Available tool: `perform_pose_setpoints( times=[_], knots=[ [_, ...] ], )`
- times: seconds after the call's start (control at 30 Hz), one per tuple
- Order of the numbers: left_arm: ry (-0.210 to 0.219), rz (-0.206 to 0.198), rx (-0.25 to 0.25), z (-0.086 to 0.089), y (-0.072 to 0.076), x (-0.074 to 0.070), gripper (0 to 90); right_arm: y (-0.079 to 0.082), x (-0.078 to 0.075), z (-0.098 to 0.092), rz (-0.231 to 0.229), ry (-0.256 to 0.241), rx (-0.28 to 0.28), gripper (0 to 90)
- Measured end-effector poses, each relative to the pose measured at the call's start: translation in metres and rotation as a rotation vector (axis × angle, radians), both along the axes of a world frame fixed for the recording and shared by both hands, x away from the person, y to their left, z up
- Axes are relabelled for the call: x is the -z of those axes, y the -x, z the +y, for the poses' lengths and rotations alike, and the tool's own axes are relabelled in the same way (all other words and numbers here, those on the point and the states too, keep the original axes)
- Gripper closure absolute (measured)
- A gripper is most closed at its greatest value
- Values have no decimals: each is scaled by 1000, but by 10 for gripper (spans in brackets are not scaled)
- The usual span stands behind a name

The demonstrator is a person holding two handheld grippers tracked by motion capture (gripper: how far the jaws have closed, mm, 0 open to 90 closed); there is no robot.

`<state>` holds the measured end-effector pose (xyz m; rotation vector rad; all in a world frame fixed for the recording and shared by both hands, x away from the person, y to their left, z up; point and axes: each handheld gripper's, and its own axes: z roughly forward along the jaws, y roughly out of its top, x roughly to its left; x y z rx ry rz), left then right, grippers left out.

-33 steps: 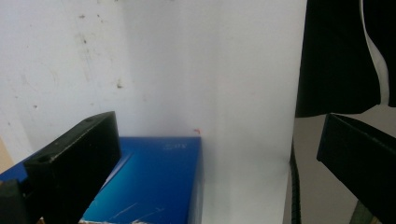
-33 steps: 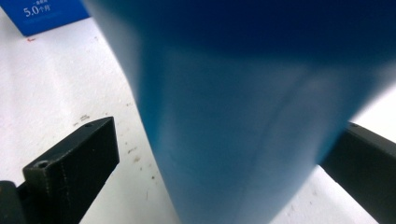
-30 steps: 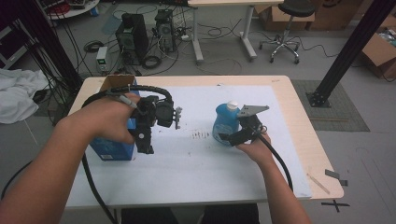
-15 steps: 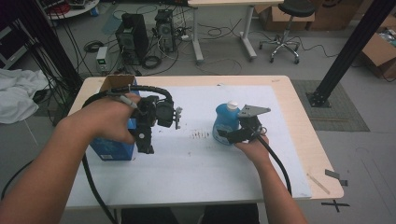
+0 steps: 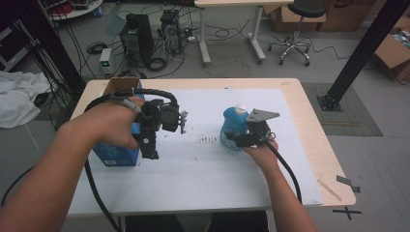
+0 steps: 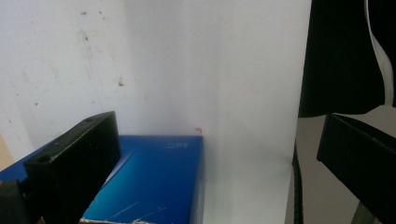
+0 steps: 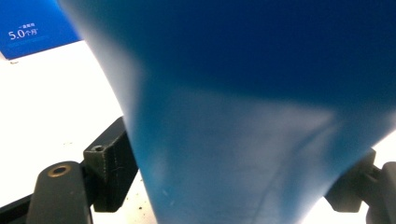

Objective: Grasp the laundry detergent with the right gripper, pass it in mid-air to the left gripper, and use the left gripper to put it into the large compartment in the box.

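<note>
Left hand-held gripper (image 5: 150,145): we see jaws spread wide above the blue cardboard box (image 5: 116,153), frame left.
Right hand-held gripper (image 5: 232,139): we see jaws clamped around the blue plastic bottle (image 5: 233,126), bench centre-right.

Box (image 5: 116,153) on table's (image 5: 300,121) left — bottle (image 5: 234,125) well apart, right of centre.

The left tool (image 6: 205,186) points down at the white table (image 6: 196,65), its two black jaws set wide apart; the left jaw overlaps a blue box (image 6: 159,182) lying between them, nearer that jaw
</note>
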<state>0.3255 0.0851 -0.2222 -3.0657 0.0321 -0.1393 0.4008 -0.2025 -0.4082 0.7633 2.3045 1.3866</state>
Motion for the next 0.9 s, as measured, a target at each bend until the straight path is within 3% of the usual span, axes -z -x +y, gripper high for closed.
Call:
perform_pose_setpoints(
  times=[0.9],
  knots=[
    [-8,0,-5,-2,-1,2,1,3,5,-1,-17,-17,-15,366]
  ],
)
